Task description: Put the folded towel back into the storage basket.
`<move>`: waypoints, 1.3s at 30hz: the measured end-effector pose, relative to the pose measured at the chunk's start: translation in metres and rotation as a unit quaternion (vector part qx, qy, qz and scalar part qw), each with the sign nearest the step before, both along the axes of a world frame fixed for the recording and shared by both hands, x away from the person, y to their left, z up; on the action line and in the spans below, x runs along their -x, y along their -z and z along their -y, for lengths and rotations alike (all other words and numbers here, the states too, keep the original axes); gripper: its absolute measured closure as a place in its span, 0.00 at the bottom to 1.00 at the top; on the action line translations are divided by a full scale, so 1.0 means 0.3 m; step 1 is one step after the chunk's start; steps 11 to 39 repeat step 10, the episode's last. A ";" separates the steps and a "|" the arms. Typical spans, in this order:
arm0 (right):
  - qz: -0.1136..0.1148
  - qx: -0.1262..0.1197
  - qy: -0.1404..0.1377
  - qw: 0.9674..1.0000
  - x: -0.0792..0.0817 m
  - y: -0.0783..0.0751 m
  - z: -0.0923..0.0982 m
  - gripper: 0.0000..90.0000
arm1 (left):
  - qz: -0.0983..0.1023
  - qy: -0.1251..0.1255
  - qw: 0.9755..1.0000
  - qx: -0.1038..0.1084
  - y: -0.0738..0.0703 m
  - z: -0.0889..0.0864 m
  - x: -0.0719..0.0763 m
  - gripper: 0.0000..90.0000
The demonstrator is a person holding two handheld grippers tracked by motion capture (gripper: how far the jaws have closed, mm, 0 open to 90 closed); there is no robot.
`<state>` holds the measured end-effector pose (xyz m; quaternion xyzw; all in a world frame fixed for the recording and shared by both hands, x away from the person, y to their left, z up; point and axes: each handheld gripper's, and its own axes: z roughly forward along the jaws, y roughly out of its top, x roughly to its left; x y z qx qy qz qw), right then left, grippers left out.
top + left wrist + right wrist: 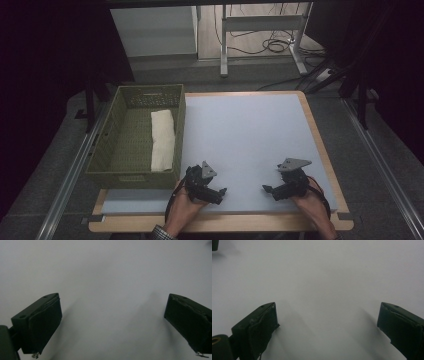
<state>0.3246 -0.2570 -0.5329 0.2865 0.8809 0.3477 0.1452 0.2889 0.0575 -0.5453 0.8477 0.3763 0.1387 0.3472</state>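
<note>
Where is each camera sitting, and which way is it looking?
High view: above the person's side, looking forward and down at the table, green basket, both hands and grippers.
Left gripper view: rides the left gripper, looking along its open jaws at the grey mat.
Right gripper view: rides the right gripper, same way.
Shared: the grey mat.

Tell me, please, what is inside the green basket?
Inside the green basket lies one folded white cloth, along its right wall. The rest of the basket floor looks bare. Whatever is under the cloth, and the strip just behind the near wall, is covered.
</note>
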 end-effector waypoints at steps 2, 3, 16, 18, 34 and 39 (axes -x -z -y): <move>-0.002 -0.003 0.004 1.000 0.000 0.000 0.001 0.03 | -0.005 -0.005 1.000 0.010 0.001 -0.006 -0.002 0.01; -0.002 -0.003 0.004 1.000 0.000 0.000 0.001 0.03 | -0.005 -0.003 1.000 0.007 0.002 -0.005 -0.003 0.01; -0.004 -0.005 0.005 1.000 0.000 0.003 0.003 0.03 | -0.002 -0.003 1.000 0.007 0.005 -0.003 0.000 0.01; -0.004 -0.005 0.005 1.000 0.000 0.003 0.003 0.03 | -0.002 -0.003 1.000 0.007 0.005 -0.003 0.000 0.01; -0.004 -0.005 0.005 1.000 0.000 0.003 0.003 0.03 | -0.002 -0.003 1.000 0.007 0.005 -0.003 0.000 0.01; -0.004 -0.005 0.005 1.000 0.000 0.003 0.003 0.03 | -0.002 -0.003 1.000 0.007 0.005 -0.003 0.000 0.01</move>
